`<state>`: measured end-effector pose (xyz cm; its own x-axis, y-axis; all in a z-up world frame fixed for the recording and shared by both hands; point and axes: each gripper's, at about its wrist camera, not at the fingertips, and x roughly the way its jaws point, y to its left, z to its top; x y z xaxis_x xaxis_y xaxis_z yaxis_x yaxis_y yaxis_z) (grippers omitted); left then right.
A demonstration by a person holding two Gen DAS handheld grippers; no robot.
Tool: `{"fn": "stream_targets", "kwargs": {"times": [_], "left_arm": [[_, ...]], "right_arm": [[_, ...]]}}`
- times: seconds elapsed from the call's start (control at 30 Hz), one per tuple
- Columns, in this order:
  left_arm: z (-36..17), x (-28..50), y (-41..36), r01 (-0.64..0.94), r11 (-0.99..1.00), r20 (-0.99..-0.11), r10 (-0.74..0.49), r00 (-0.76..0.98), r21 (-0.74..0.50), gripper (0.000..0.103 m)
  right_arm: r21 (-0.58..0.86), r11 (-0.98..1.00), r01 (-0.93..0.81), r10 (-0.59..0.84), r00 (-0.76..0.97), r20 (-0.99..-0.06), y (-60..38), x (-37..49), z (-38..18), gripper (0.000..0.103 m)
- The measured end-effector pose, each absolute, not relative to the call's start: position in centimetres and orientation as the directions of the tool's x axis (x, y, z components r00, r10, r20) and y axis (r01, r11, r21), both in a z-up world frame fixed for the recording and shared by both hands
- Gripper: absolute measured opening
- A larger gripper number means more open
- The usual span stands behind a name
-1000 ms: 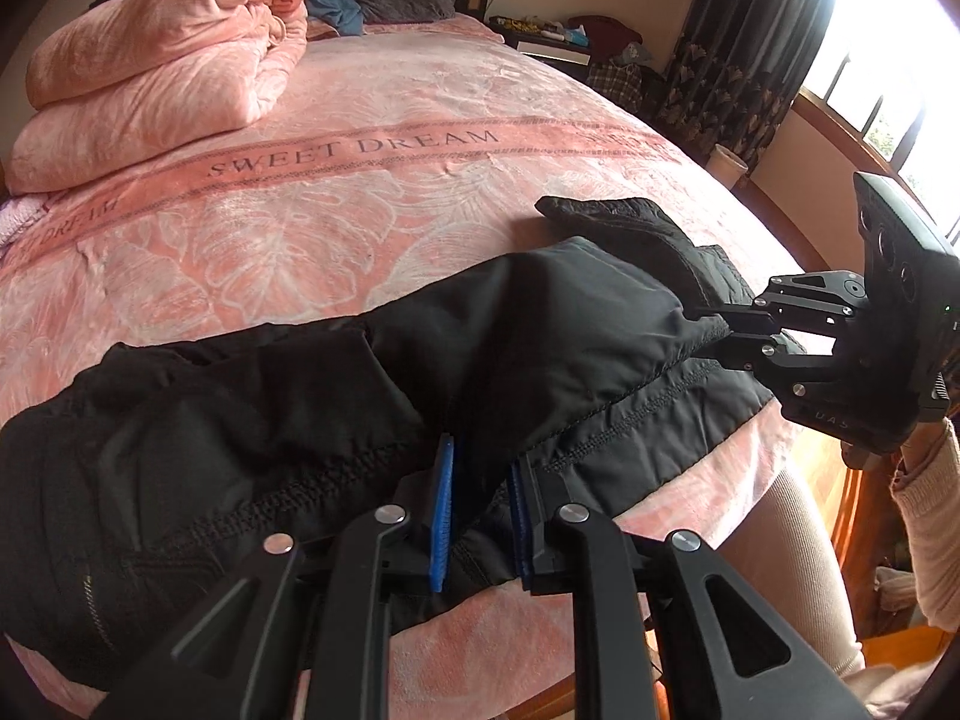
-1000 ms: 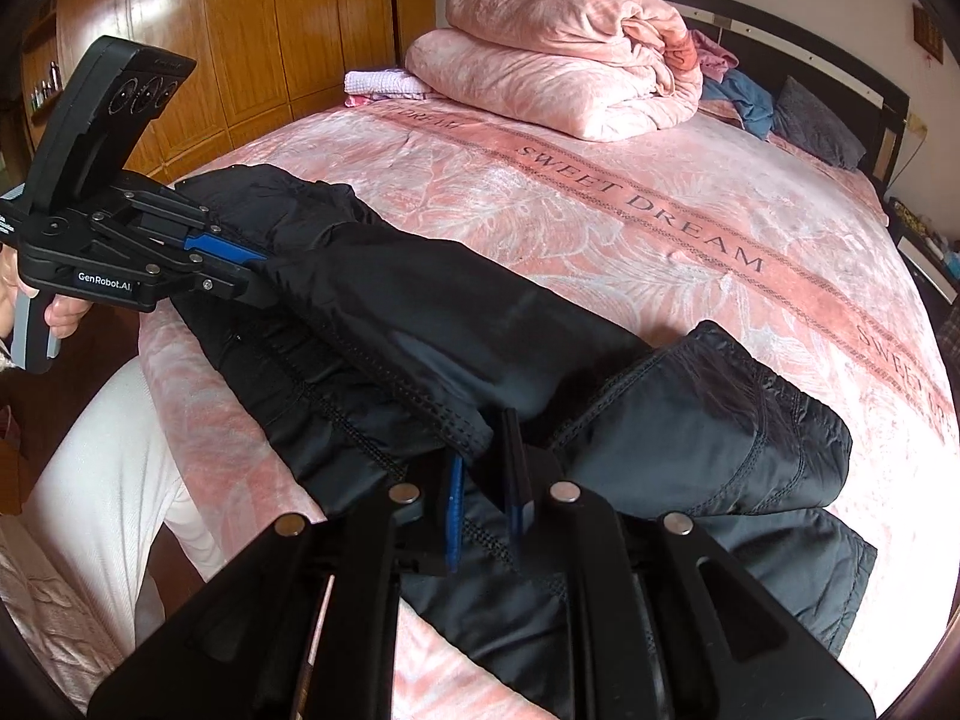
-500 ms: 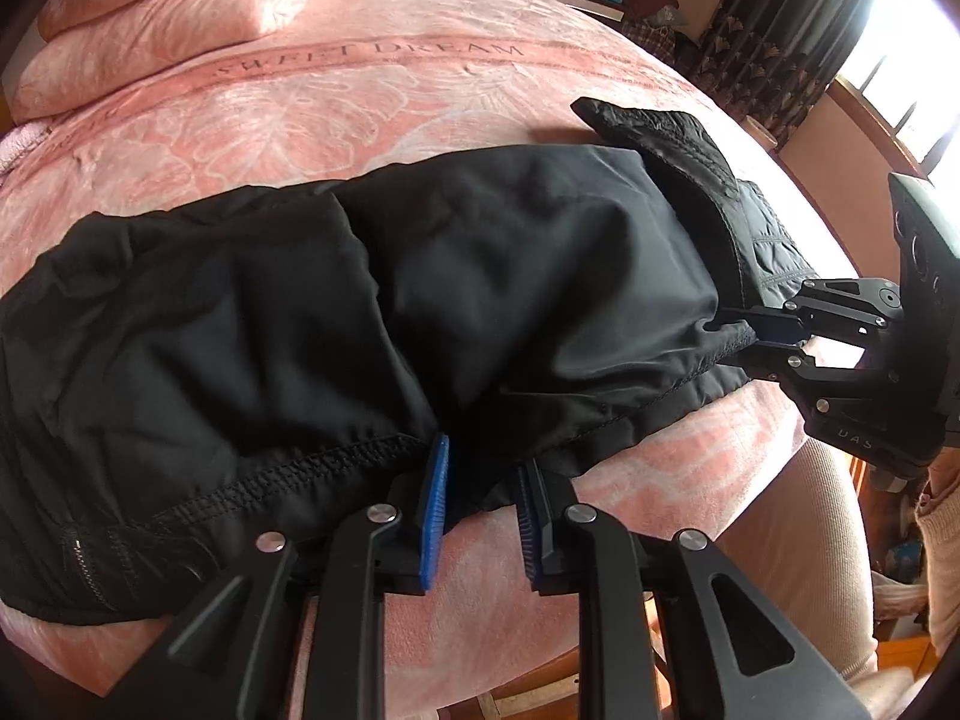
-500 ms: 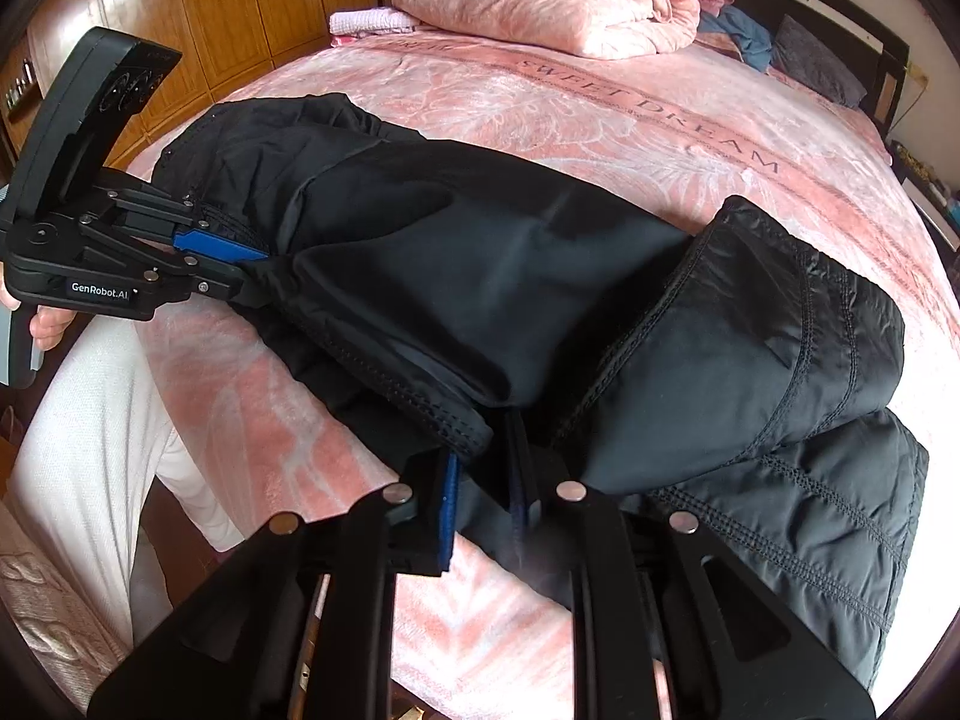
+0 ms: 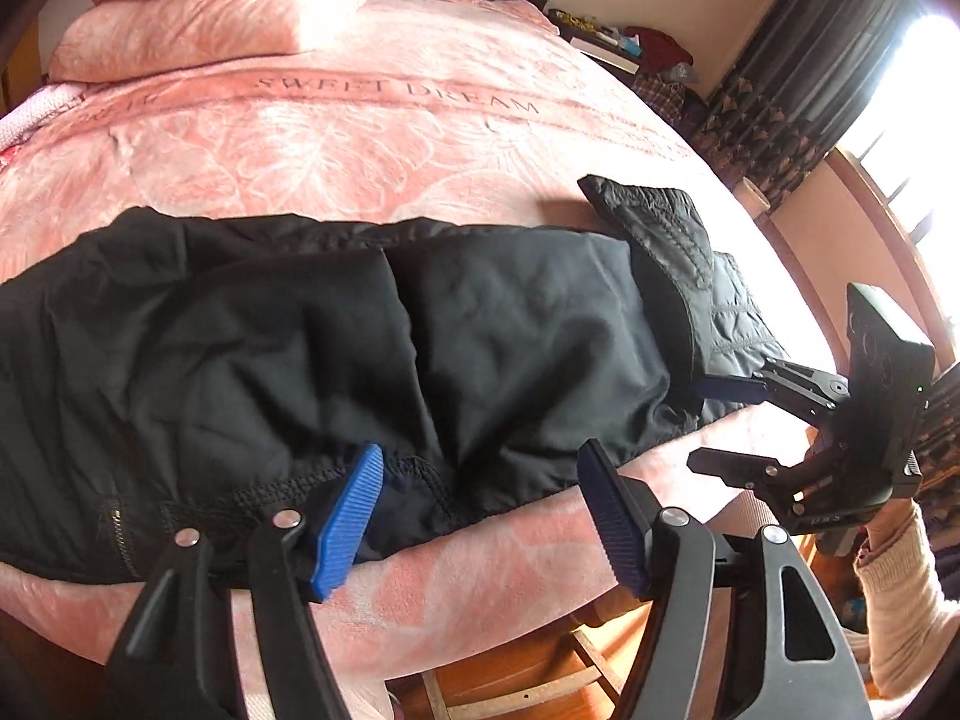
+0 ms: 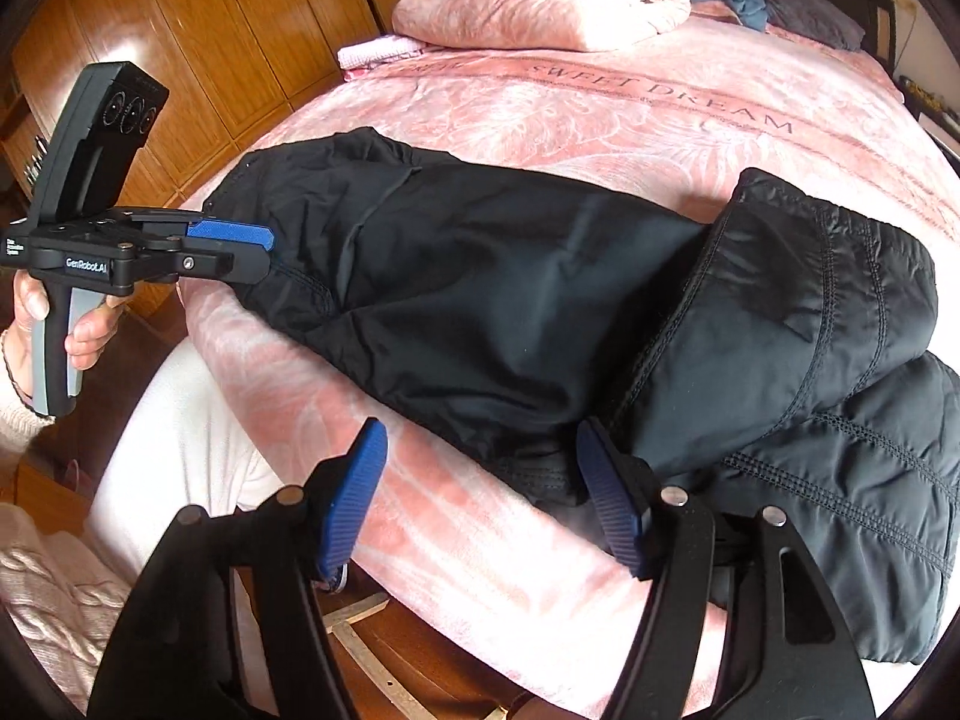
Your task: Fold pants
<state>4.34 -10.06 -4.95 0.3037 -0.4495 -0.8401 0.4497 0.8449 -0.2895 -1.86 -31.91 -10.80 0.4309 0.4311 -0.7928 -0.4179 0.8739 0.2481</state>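
The black padded nylon pants point(image 5: 372, 348) lie folded lengthwise; left gripper point(image 5: 480, 516) and right gripper point(image 6: 480, 492) have just opened wide, holding nothing; crosswise folding likely remains.

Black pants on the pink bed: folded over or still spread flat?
Folded. The black pants lie doubled along the bed's near edge, one layer over another, with the quilted end turned back on top.

Bright daylight, window point(image 5: 924, 96) blown out; fisheye edges warped, dark
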Motion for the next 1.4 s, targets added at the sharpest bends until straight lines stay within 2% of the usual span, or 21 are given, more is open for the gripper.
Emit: {"fn": "stream_targets", "kwargs": {"times": [0.1, 0.2, 0.33, 0.43, 0.63, 0.77, 0.9, 0.97, 1.0, 1.03, 1.07, 1.1, 1.13, 1.23, 1.4], "left_arm": [[-4.0, 6.1, -9.5, 0.414, 0.876, -0.838, -0.409, 0.36, -0.249, 0.075], [-4.0, 7.6, -9.8, 0.402, 0.891, -0.84, -0.374, 0.392, -0.209, 0.075], [-4.8, 8.9, -10.2, 0.384, 0.904, -0.846, -0.346, 0.406, -0.185, 0.075], [-5.5, 9.7, -10.6, 0.362, 0.912, -0.853, -0.339, 0.397, -0.193, 0.075], [-6.8, 11.3, -10.6, 0.286, 0.951, -0.875, -0.237, 0.421, -0.12, 0.084], [-8.0, 12.6, -10.4, 0.242, 0.967, -0.894, -0.177, 0.412, -0.08, 0.084], [-8.7, 13.5, -10.4, 0.194, 0.979, -0.894, -0.143, 0.424, -0.065, 0.084], [-9.0, 13.8, -10.4, 0.163, 0.985, -0.89, -0.128, 0.437, -0.062, 0.084], [-9.1, 13.9, -10.4, 0.152, 0.986, -0.891, -0.13, 0.436, -0.069, 0.084], [-9.2, 14.0, -10.4, 0.146, 0.986, -0.892, -0.133, 0.433, -0.076, 0.084], [-9.3, 14.0, -10.4, 0.144, 0.987, -0.892, -0.133, 0.432, -0.078, 0.084], [-9.4, 13.9, -10.4, 0.146, 0.986, -0.892, -0.135, 0.432, -0.079, 0.085], [-9.5, 13.9, -10.4, 0.152, 0.985, -0.892, -0.138, 0.43, -0.08, 0.085], [-9.8, 13.7, -10.3, 0.163, 0.983, -0.893, -0.144, 0.427, -0.081, 0.086], [-10.0, 13.2, -10.2, 0.169, 0.982, -0.891, -0.148, 0.429, -0.082, 0.087]], "right_arm": [[0.254, 0.909, -0.331, 0.396, 0.491, -0.776, -33.2, -1.0, -8.6, 0.066], [0.215, 0.961, -0.174, 0.276, 0.555, -0.785, -34.8, 1.3, -6.8, 0.066], [0.138, 0.989, 0.046, 0.093, 0.527, -0.845, -36.5, 5.5, -7.2, 0.066], [0.111, 0.984, 0.142, 0.028, 0.49, -0.871, -36.8, 8.3, -8.6, 0.066], [0.053, 0.974, 0.222, -0.049, 0.43, -0.902, -36.2, 11.1, -10.9, 0.064], [-0.037, 0.969, 0.243, -0.132, 0.384, -0.914, -35.3, 12.6, -12.0, 0.069], [-0.12, 0.954, 0.276, -0.216, 0.351, -0.911, -35.0, 13.6, -13.0, 0.068], [-0.146, 0.944, 0.296, -0.247, 0.343, -0.906, -35.3, 14.0, -13.2, 0.064], [-0.16, 0.938, 0.307, -0.263, 0.334, -0.905, -35.6, 14.2, -13.4, 0.057], [-0.164, 0.935, 0.314, -0.269, 0.328, -0.905, -35.9, 14.3, -13.5, 0.049], [-0.158, 0.934, 0.321, -0.266, 0.326, -0.907, -36.2, 14.5, -13.6, 0.036], [-0.142, 0.935, 0.324, -0.252, 0.327, -0.911, -36.4, 14.6, -13.6, 0.03], [-0.13, 0.94, 0.315, -0.238, 0.334, -0.912, -36.6, 14.5, -13.4, 0.016], [-0.07, 0.94, 0.335, -0.2, 0.371, -0.907, -37.5, 13.4, -12.3, 0.008], [0.141, 0.906, 0.4, -0.092, 0.51, -0.855, -40.8, 8.9, -8.8, 0.007]]}}
